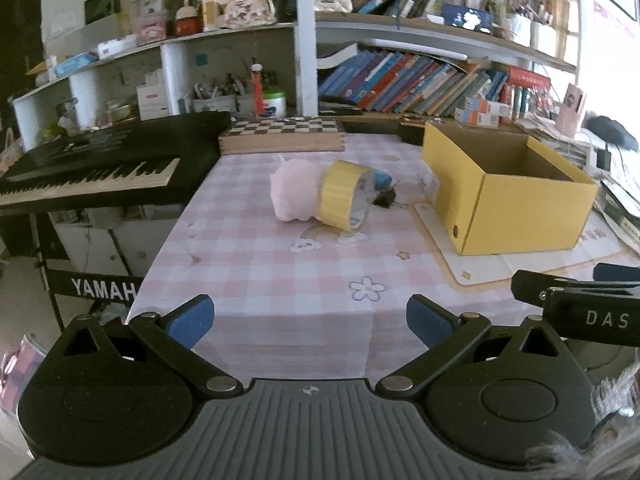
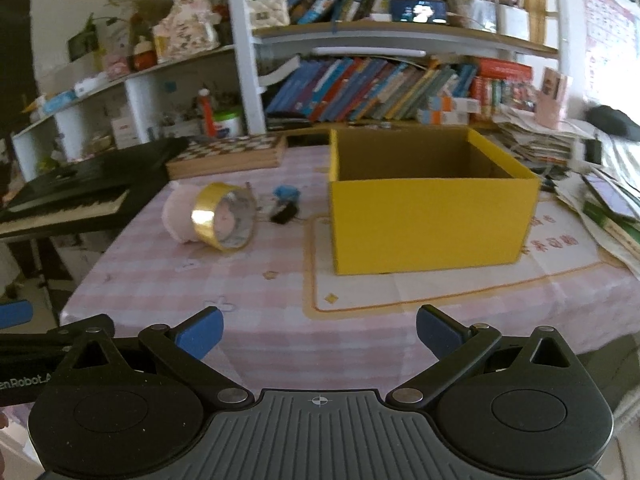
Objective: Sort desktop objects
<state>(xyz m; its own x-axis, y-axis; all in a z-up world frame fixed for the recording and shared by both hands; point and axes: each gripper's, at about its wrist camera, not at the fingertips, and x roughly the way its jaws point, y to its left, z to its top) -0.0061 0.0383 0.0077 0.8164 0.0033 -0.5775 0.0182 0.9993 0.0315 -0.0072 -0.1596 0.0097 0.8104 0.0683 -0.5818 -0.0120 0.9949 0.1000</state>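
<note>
A yellow tape roll lies on its side on the pink checked tablecloth, leaning against a pink plush toy. Behind the roll sit a small blue object and a black binder clip. An open yellow cardboard box stands to their right on a paper mat. My left gripper is open near the table's front edge, well short of the objects. My right gripper is open too, nothing between its fingers, in front of the box.
A black keyboard stands left of the table. A chessboard box lies at the back. Bookshelves fill the wall behind. Stacked papers and books crowd the right side. The other gripper shows at the right edge.
</note>
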